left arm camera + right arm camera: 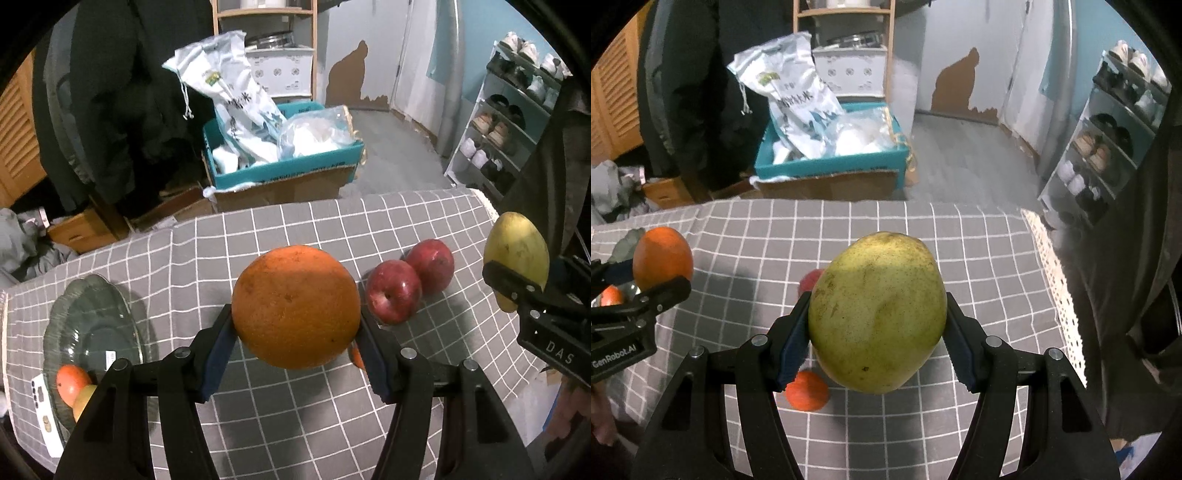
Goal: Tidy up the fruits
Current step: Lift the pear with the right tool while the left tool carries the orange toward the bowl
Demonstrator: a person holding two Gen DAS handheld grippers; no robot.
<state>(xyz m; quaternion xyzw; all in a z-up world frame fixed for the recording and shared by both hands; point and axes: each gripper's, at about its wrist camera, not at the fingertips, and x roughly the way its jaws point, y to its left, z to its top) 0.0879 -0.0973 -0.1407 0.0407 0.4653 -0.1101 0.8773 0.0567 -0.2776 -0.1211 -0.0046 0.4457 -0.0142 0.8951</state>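
Observation:
My left gripper is shut on a large orange, held above the grey checked tablecloth. My right gripper is shut on a yellow-green mango, also lifted off the cloth. Two red apples lie side by side on the cloth to the right of the orange. A small orange fruit rests on the cloth under the mango. A glass plate at the left holds an orange fruit and a yellowish fruit. In the right wrist view the held orange shows at the far left.
Beyond the table's far edge stands a teal-rimmed cardboard box with white bags. A shoe rack is at the right, dark hanging clothes at the left. A white card lies beside the plate.

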